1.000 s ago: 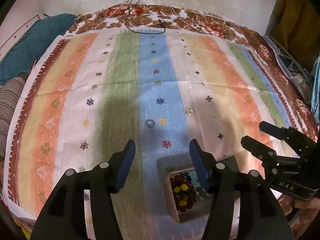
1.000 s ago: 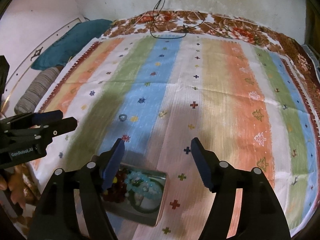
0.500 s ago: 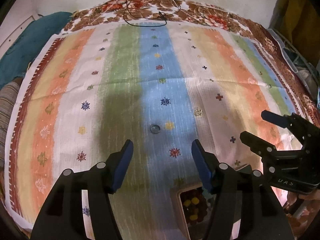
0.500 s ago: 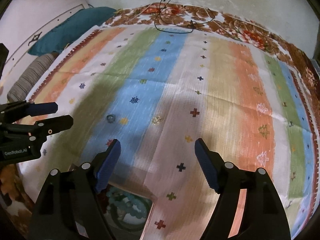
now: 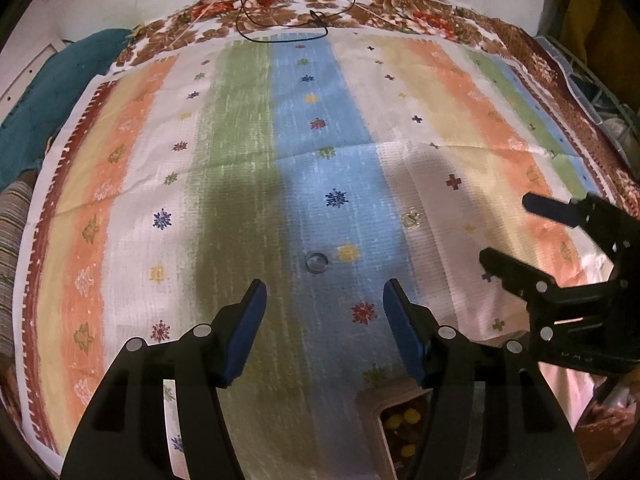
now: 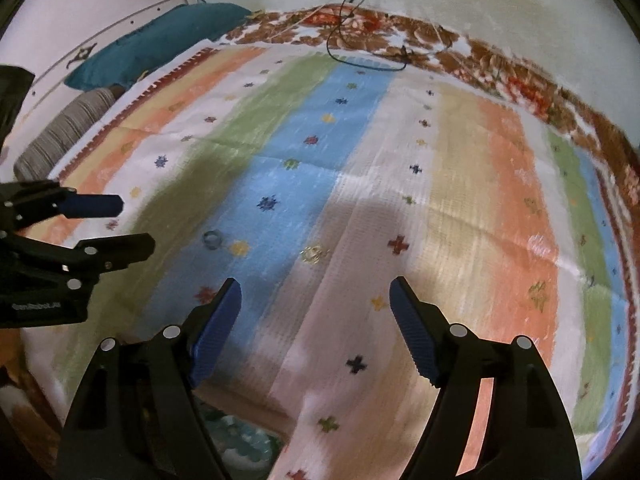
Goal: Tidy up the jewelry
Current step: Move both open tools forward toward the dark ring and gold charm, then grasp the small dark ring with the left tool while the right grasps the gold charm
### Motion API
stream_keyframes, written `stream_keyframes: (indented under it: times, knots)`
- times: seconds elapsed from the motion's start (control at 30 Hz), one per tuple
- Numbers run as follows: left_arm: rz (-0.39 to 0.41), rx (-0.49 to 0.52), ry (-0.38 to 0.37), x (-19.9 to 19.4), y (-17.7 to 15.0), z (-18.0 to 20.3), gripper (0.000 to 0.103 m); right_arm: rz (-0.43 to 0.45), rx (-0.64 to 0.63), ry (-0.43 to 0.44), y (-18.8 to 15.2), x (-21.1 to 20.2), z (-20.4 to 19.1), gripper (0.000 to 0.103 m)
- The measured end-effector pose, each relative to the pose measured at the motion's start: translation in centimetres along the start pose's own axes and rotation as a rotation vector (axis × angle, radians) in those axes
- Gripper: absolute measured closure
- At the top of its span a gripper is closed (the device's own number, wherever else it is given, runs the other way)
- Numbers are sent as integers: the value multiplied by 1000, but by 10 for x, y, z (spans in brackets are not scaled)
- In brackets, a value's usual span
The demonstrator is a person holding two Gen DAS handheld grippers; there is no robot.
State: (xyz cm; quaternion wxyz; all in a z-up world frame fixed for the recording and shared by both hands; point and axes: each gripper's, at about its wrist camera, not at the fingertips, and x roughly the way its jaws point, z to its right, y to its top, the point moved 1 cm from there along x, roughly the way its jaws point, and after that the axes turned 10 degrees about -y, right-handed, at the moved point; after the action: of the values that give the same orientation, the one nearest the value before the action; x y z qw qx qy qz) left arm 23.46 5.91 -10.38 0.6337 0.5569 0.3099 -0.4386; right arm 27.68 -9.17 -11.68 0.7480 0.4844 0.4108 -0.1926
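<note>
Bedsheet (image 5: 240, 184) striped green, blue, white, cream and orange, dotted with small flower and cross motifs; brown floral blanket (image 5: 400, 12) beneath; teal pillow (image 6: 160, 36); grey-striped bolster (image 6: 64, 132); black grippers' pads (image 6: 216, 332) blue.

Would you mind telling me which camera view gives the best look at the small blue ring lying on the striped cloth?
The left wrist view: the blue ring lies near mid-frame, ahead of the open left gripper, sharp enough to show its round outline. In the right wrist view the ring sits off to the left, more blurred, beyond the left gripper's finger.
</note>
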Motion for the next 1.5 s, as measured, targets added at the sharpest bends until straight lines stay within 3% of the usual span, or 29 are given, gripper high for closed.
stream_keyframes:
  times: [0.1,0.67,1.27,1.37,1.5]
  knots:
    - [-4,34,32,5,1,1,42,9,-37,17,1,4,-3,26]
    - [-57,41,16,35,6,-11,42,-16,-102,126,5,37,0,26]
    - [-120,67,38,78,10,-21,42,-28,-172,158,4,68,-6,27]
    - [-127,71,39,82,10,-21,42,-27,-170,155,7,73,-6,38]
    - [-141,78,43,90,9,-23,42,-39,-158,169,11,79,-8,40]
